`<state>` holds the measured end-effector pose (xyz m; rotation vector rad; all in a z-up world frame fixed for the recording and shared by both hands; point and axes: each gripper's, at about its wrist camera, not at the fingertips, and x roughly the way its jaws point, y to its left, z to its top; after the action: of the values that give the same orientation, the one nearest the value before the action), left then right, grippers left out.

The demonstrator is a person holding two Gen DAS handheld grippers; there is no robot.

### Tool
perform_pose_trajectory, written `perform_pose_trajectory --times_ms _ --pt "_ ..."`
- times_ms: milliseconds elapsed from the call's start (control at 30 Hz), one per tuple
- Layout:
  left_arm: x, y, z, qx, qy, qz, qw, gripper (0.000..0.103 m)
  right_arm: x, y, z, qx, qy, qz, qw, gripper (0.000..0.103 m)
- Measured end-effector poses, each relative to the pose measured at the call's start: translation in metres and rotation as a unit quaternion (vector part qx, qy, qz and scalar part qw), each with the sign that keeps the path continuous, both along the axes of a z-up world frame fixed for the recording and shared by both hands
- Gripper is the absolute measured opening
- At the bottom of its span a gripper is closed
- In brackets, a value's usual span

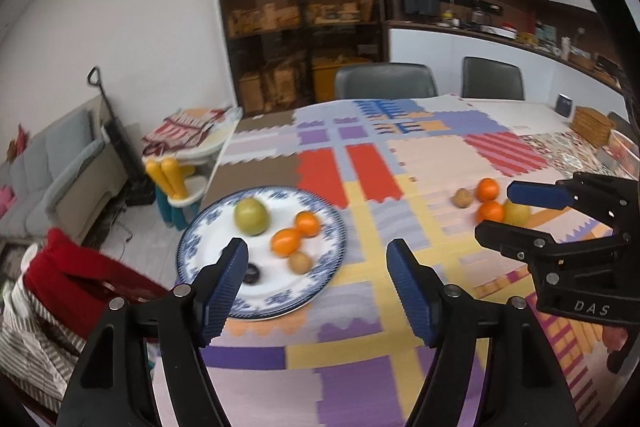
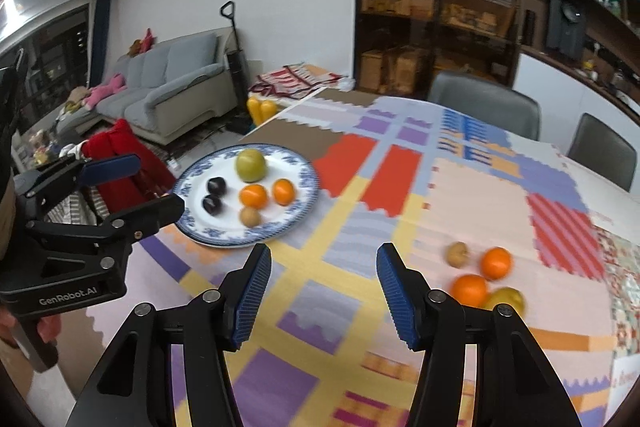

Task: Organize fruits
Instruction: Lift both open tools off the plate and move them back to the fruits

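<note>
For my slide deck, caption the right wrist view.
Open right gripper hovers above the patchwork tablecloth, between a fruit-filled plate and loose oranges.

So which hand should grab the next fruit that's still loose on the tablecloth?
Right, probably. The loose oranges, kiwi and yellow-green fruit lie beside the right gripper, which is open and empty. The left gripper sits by the plate.

Black tongs (image 1: pixel 316 291), ribbed blue pads (image 1: pixel 226 279)
</note>
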<state>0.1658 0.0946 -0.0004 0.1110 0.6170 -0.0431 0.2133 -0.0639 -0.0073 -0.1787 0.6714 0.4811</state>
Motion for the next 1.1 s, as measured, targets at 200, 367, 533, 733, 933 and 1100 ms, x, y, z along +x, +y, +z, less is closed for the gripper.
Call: perform_pose_trajectory --times_ms 200,367,533,733,933,1100 --pt "0.001 -0.033 0.006 -0.002 -0.005 -0.038 0.9993 0.073 -0.010 -0.037 0.011 -0.002 -0.015 -0.034 0.999 0.064" --pt "0.005 -0.062 0.007 -0.003 -0.006 -0.074 0.9973 0.075 -0.015 -0.066 0.016 -0.005 -0.020 -0.061 0.998 0.064" --pt "0.008 -0.087 0.007 0.003 -0.018 -0.102 0.9946 0.078 -0.015 -0.090 0.016 -0.008 -0.022 -0.081 0.996 0.064" --pt "0.019 -0.111 0.001 0.008 -0.027 -0.141 0.9896 0.078 -0.011 -0.113 0.011 -0.009 -0.016 -0.100 0.995 0.064" --pt "0.025 -0.127 -0.014 0.015 -0.024 -0.181 0.9832 0.078 -0.004 -0.129 0.001 -0.020 -0.011 -0.107 0.994 0.064" --pt "0.037 -0.139 -0.029 0.019 -0.012 -0.218 0.9756 0.076 0.003 -0.134 -0.010 -0.030 -0.003 -0.100 0.995 0.064"
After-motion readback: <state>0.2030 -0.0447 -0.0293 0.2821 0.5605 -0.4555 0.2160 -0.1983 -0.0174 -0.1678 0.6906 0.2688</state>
